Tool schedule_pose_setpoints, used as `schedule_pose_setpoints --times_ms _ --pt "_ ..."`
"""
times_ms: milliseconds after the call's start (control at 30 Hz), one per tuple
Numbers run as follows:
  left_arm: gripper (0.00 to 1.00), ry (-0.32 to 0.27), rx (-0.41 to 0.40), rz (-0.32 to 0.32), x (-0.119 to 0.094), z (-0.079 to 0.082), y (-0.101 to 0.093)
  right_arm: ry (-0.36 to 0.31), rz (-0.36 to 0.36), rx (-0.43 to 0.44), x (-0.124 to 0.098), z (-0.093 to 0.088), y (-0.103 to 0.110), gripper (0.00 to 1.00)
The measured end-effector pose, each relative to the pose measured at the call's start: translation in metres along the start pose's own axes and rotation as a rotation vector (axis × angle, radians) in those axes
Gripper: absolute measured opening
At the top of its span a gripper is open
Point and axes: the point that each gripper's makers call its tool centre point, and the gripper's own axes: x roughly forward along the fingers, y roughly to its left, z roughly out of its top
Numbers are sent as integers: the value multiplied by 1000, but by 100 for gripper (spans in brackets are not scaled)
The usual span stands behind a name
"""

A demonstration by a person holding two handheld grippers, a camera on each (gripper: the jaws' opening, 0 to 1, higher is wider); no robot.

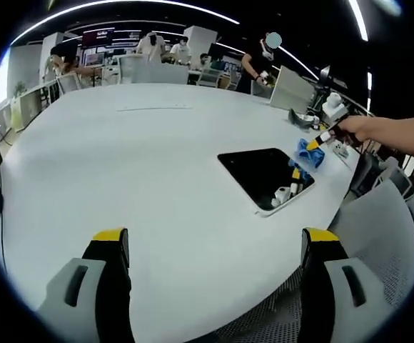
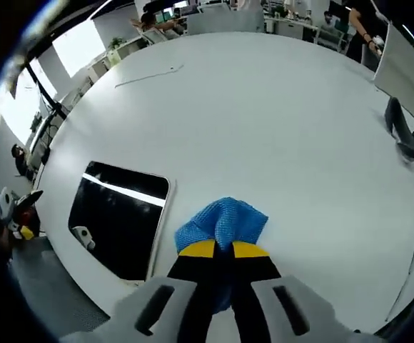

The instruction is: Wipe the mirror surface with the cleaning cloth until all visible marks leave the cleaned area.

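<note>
While the left tool (image 1: 214, 246) gapes, the right tool (image 2: 223, 249) pinches a bunched blue cloth (image 2: 221, 223) beside the dark mirror (image 2: 119, 218).

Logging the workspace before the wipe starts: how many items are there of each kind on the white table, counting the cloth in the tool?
Mirror: 1
Blue cleaning cloth, clamped in the right tool: 1
Dark curved object near the far edge: 1
Total: 3

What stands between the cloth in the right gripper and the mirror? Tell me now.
Nothing visible. The right gripper is shut on the blue cloth, beside the mirror; only bare white table separates them. The left gripper waits open, well away.
</note>
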Motion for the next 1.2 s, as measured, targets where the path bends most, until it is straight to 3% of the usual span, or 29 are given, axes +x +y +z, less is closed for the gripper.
schedule_pose_setpoints --times_ms 167,400,567,967,1200 --pt "99 -3 -3 -5 0 1 -1 -30 16 22 -9 18 5 1" --pt "99 -1 -2 -9 0 1 -2 -43 69 43 -6 39 30 1" --pt "99 -6 0 -6 0 1 0 -16 68 2 7 43 44 1" --pt "99 -15 18 -14 0 4 -3 22 100 41 35 50 74 1" --pt "99 -12 19 -14 1 3 -2 50 101 29 54 40 89 2"
